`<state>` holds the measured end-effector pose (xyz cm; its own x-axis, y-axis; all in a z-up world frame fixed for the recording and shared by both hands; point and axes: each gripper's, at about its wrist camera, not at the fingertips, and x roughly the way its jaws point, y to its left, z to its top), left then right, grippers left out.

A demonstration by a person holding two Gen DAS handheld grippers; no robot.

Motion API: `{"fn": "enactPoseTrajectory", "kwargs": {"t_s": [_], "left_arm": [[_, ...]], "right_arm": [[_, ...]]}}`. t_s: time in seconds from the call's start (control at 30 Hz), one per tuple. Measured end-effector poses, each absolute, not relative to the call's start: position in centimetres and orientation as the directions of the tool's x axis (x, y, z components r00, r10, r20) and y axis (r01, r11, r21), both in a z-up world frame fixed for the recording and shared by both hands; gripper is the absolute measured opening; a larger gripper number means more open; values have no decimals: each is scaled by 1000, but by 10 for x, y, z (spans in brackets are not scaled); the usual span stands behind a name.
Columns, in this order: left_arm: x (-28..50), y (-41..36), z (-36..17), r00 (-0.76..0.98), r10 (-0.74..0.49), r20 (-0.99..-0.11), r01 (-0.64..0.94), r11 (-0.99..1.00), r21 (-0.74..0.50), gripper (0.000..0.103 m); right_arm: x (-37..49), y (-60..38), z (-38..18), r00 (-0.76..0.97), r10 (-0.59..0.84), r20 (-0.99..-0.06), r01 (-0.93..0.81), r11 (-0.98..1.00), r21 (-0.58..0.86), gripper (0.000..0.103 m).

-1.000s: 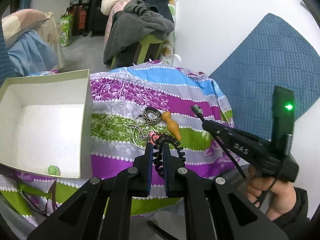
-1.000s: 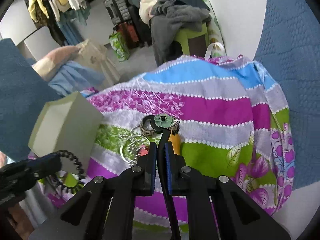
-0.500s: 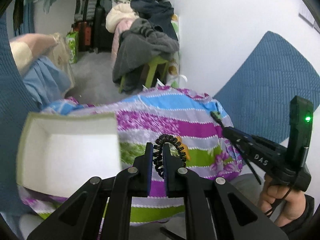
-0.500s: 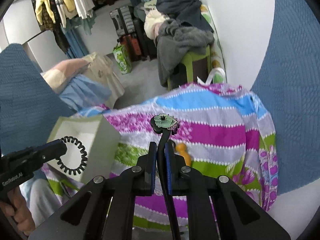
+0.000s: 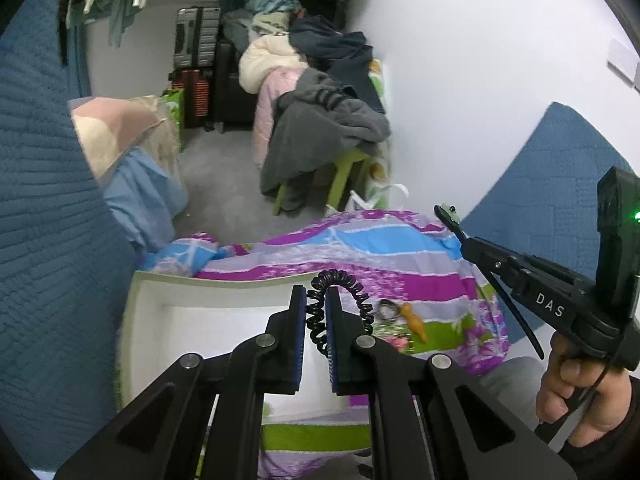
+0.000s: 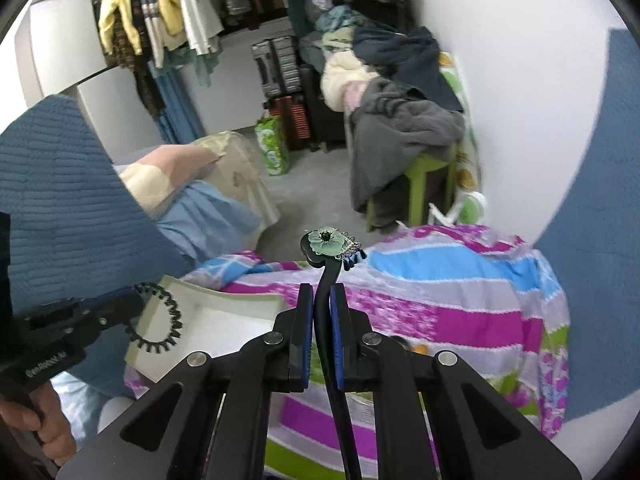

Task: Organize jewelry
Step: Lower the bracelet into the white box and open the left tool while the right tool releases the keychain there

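Both grippers lifted since earlier frame. My left gripper (image 5: 316, 312) clamped on black spiral hair tie (image 5: 340, 304), above white cardboard box (image 5: 208, 316) at 7 o'clock for drop. Right gripper (image 6: 321, 320) clamped on black hair stick with green flower (image 6: 328, 248), clear of striped cloth (image 6: 440, 304).

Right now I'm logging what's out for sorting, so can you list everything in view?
Spiral hair tie: one, black, clamped in the left hand-held gripper above the box.
Hair stick: one, black with a green flower top, clamped in the right hand-held gripper.
Box: one, white, open, on the cloth.
Cloth: one, striped purple, blue, green.
Ring: one, silver and black, on the cloth.
Pendant: one, orange, beside the ring.
Stool: one, green, under piled clothes.
Suitcases: grey and black, count unclear, far wall.
Left hand-held gripper: black, shut.
Right hand-held gripper: black, shut.
Hand: one, holding the right hand-held gripper's handle.
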<state>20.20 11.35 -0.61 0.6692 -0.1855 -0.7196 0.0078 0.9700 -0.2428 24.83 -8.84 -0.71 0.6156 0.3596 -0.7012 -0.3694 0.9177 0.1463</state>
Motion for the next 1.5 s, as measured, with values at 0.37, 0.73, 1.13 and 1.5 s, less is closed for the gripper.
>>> {"fn": "enactPoseTrajectory", "kwargs": {"t_s": [0.37, 0.73, 1.13, 1.5], "left_arm": [[202, 175, -69, 619, -132, -774, -75, 971, -225, 8], [207, 189, -140, 540, -118, -834, -88, 977, -195, 8], [195, 195, -135, 553, -132, -822, -93, 971, -219, 10], [177, 171, -67, 650, -58, -757, -119, 977, -177, 63]], "right_arm": [[251, -3, -70, 535, 373, -758, -449, 886, 118, 7], [253, 33, -144, 459, 312, -832, -448, 890, 87, 7], [253, 26, -148, 423, 333, -843, -435, 890, 133, 12], [239, -5, -65, 541, 395, -742, -463, 877, 129, 24]]}}
